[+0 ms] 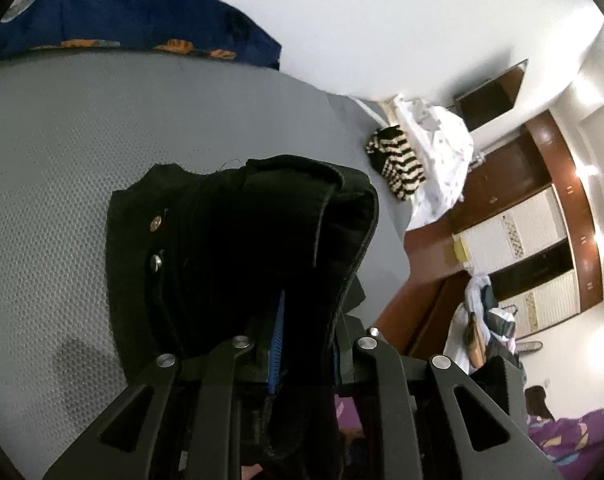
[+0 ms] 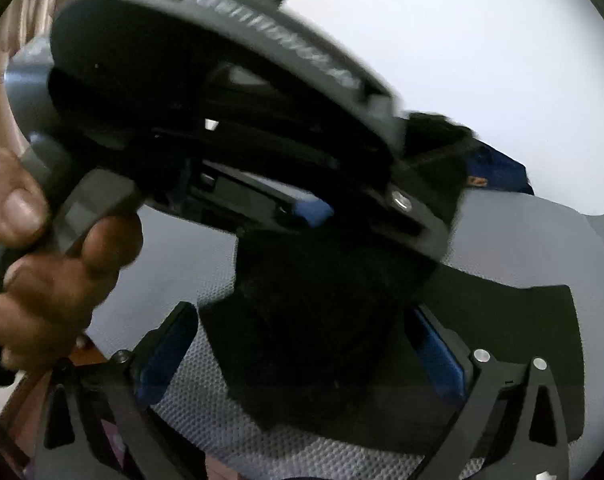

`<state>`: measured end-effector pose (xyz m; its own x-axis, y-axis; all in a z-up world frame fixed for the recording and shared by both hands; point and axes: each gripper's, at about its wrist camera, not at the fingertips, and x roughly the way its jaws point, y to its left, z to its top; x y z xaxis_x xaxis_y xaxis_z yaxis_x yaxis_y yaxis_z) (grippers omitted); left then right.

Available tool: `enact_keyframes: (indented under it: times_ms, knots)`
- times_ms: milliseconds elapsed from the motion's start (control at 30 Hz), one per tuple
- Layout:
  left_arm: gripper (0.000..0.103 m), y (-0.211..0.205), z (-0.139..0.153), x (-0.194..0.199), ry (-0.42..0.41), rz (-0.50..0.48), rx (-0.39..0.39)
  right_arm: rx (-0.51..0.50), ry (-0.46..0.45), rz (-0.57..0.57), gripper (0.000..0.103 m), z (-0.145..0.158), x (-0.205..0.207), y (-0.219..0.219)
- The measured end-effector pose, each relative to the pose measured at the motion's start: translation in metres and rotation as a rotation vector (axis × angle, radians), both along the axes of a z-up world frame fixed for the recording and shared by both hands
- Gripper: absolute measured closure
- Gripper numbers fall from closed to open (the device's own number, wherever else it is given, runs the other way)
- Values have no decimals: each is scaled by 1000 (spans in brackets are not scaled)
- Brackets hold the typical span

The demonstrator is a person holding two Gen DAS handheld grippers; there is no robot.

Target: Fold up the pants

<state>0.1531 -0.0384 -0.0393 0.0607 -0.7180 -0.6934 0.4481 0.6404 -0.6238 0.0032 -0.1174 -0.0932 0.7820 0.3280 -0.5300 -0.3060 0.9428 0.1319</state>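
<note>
Black pants (image 1: 237, 248) fill the foreground of the left wrist view, bunched and lifted off the grey textured bed sheet (image 1: 61, 160), with the waistband end and its two metal snaps facing outward. Beneath and behind them the sheet runs back to a blue patterned pillow (image 1: 133, 20) against the white wall. In the right wrist view the same dark cloth hangs between the cameras, just above the sheet.

Next in size, the left gripper (image 1: 297, 344) has its jaws drawn narrow and clamped on a thick fold of the pants; a blue pad shows against the fabric. The right gripper (image 2: 297, 344) stands wide, its blue-padded fingers (image 2: 165, 352) flanking the hanging cloth without pinching it. A bare hand (image 2: 49, 264) holds the left tool's handle, blurred.

The step appears to be gathering the garment for a fold. To do it well, the right tongs should probably close on a single clean edge beside the left grip, not on the bunched middle, so the two holds can draw the cloth taut and lay it flat. Those snaps (image 1: 156, 240) serve as a guide for aligning the waistband.
</note>
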Motion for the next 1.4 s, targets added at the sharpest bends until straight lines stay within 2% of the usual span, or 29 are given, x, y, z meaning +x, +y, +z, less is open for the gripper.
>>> enact_keyframes:
  times_ms: [33, 67, 133, 200, 300, 433, 500, 600, 667, 733, 800, 867, 933, 1000, 1033, 1067, 1100, 1167, 1200, 1267, 1333, 1367, 1400]
  knots:
    - [83, 0, 1, 1, 7, -5, 5, 36, 9, 8, 11, -2, 2, -6]
    - [83, 0, 2, 3, 13, -16, 3, 70, 31, 3, 33, -4, 5, -15]
    - [83, -13, 1, 14, 42, -15, -13, 129, 83, 18, 37, -9, 12, -32]
    - [82, -25, 1, 19, 55, -24, -17, 124, 95, 34, 40, -5, 19, -37]
    - [82, -46, 6, 24, 44, -26, -42, 251, 149, 29, 46, 1, 29, -66]
    - [81, -84, 18, 31, 20, -59, -101, 392, 166, -4, 50, 13, 35, -110]
    - [81, -110, 17, 32, 25, -113, -153, 464, 176, -42, 59, 13, 34, -139]
    - [81, -152, -4, 34, 47, -156, -166, 562, 235, -131, 70, -8, 37, -192]
    - [81, -173, -31, 37, 108, -159, -179, 618, 285, -194, 73, -30, 35, -223]
    - [81, -172, -46, 36, 125, -129, -217, 684, 340, -250, 75, -54, 32, -246]
    - [81, -155, -47, 31, 88, -88, -268, 746, 382, -282, 76, -75, 30, -265]
    - [77, -123, -34, 24, -15, -15, -289, 755, 389, -261, 77, -78, 28, -265]
    - [70, -101, -22, 18, -115, 44, -256, 749, 380, -228, 76, -74, 35, -265]
    - [48, -75, -13, 14, -205, 122, -172, 775, 388, -204, 71, -75, 42, -269]
    - [44, -64, -12, 11, -233, 154, -136, 777, 388, -204, 69, -76, 43, -271]
    - [40, -51, -13, 9, -256, 188, -107, 781, 391, -198, 61, -77, 44, -271]
    - [38, -41, -16, 7, -269, 220, -85, 791, 401, -190, 42, -78, 48, -272]
    - [33, -23, -26, 6, -268, 277, -29, 792, 425, -201, 15, -79, 57, -274]
    - [33, -16, -33, 6, -261, 300, -2, 783, 429, -222, 11, -78, 62, -276]
    - [33, -6, -45, 4, -240, 325, 15, 786, 426, -242, 13, -77, 66, -273]
    - [33, -8, -53, 3, -228, 327, 36, 790, 430, -255, 42, -78, 72, -278]
    - [33, -10, -55, 1, -234, 320, 56, 776, 461, -266, 77, -81, 75, -278]
    - [33, -15, -57, -2, -251, 305, 71, 785, 486, -275, 79, -84, 76, -283]
